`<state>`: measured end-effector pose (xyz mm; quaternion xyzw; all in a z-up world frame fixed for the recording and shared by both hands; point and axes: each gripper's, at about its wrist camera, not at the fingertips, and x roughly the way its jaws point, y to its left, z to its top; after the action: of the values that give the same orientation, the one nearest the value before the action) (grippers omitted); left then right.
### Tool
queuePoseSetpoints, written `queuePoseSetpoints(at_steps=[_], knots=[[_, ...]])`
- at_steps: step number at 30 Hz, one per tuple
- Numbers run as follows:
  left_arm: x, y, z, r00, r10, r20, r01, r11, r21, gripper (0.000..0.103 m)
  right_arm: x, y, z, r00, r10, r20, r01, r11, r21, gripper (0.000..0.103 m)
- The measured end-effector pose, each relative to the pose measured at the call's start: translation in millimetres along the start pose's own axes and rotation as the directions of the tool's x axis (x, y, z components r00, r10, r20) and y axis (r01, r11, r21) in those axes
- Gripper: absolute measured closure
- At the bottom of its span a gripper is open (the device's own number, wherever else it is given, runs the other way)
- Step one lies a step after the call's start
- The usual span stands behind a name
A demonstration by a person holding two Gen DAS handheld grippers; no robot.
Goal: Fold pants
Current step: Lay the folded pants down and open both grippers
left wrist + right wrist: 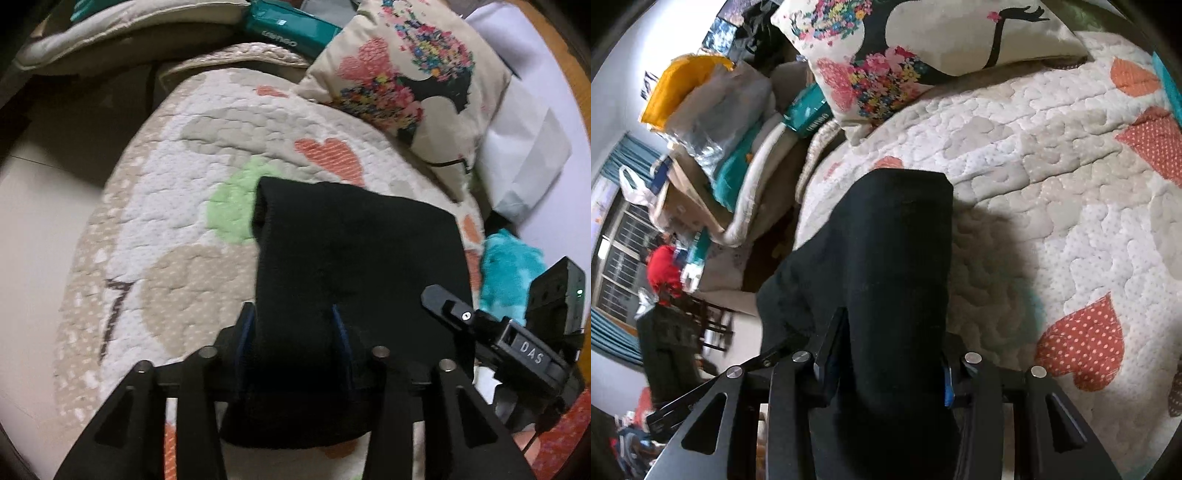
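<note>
Black pants [354, 258] folded at frame centre on a heart-patterned quilt [166, 192], lower end between the fingers of the left gripper [293, 325]; floral cushion [410, 74] upper right, right gripper [517, 332] at right edge

Can't tell whether the left gripper [291, 317] pads actually press the black pants [354, 258], since dark cloth swallows the fingertips; same with the right gripper [892, 332], buried under the fabric. Lower end of the pants drops out of sight behind the gripper frame in both views, and the quilt [1052, 192] beneath stays covered. Floral pillow [923, 48] cut off by the top edge, teal package [291, 29] lettering too blurred to read.
</note>
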<state>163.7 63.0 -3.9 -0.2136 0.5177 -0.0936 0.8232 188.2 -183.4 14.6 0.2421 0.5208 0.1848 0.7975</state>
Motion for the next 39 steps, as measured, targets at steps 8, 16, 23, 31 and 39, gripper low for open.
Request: queuePoseSetpoints(at_steps=[8,16,23,31,39], knots=[[-44,-16,-14,0.984,0.127,0.123,-0.140,0.984,0.108,0.045,-21,-3,-8,0.997,-0.075,0.031,0.075,0.997,-0.023,0.040],[-89,-49,-46,0.904,0.252,0.346,-0.344,0.909,0.238,0.034,-74,32,-47,0.980,-0.171,0.103,0.192,0.949,-0.251,0.031],[-88,-54,-59,0.882,0.273,0.383,-0.390,0.880,0.272,0.034,-72,37,-65,0.955,-0.218,0.200,0.268,0.924,-0.272,0.027],[-87,-48,-58,0.895,0.256,0.366,-0.356,0.903,0.240,0.034,-65,29,-66,0.951,-0.240,0.195,0.286,0.922,-0.262,0.027],[-86,-47,-59,0.900,0.251,0.356,-0.347,0.907,0.238,0.034,-67,28,-67,0.947,-0.248,0.206,0.297,0.919,-0.259,0.026]])
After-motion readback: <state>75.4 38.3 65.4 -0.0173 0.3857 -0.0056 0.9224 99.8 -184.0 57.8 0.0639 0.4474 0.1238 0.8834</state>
